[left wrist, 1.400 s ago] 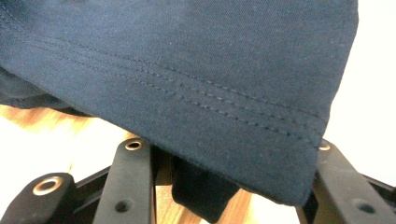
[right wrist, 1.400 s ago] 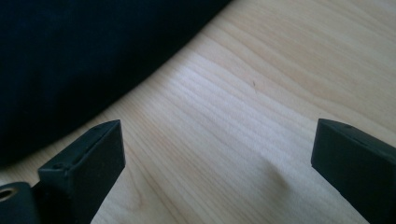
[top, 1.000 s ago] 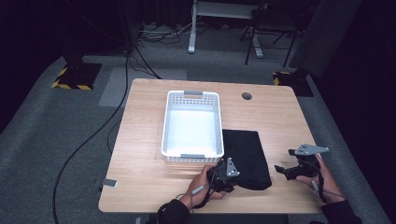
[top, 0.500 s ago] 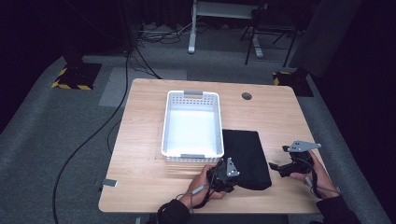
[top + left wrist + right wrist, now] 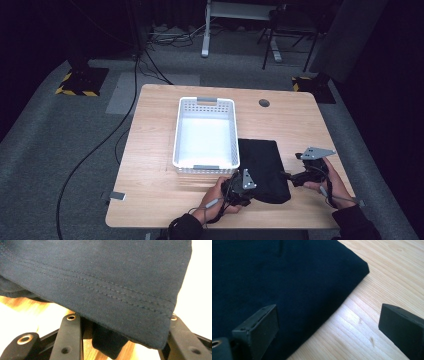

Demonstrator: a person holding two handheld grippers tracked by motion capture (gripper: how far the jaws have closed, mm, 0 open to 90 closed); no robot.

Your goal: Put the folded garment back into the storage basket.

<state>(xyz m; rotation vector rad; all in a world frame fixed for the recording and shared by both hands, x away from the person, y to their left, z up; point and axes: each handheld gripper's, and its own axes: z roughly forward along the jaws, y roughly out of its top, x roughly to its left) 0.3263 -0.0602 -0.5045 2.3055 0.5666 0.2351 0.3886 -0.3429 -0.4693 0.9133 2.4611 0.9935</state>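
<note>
Since a moment ago, the right gripper [image 5: 296, 176] has slid left to the folded dark cloth [image 5: 262, 167], jaws wide open and empty at its right edge. Lying just right of the white basket [image 5: 205, 132], the cloth looks soft and floppy; the left gripper [image 5: 239, 189] pinches its near hem. Bare table [image 5: 150, 190] lies left.

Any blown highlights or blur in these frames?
High view: basket floor glares white, room dark. Left gripper view: table washed out white at right, dark cloth stitching sharp. Right gripper view: sheen on the table, near fingers slightly soft.
</note>
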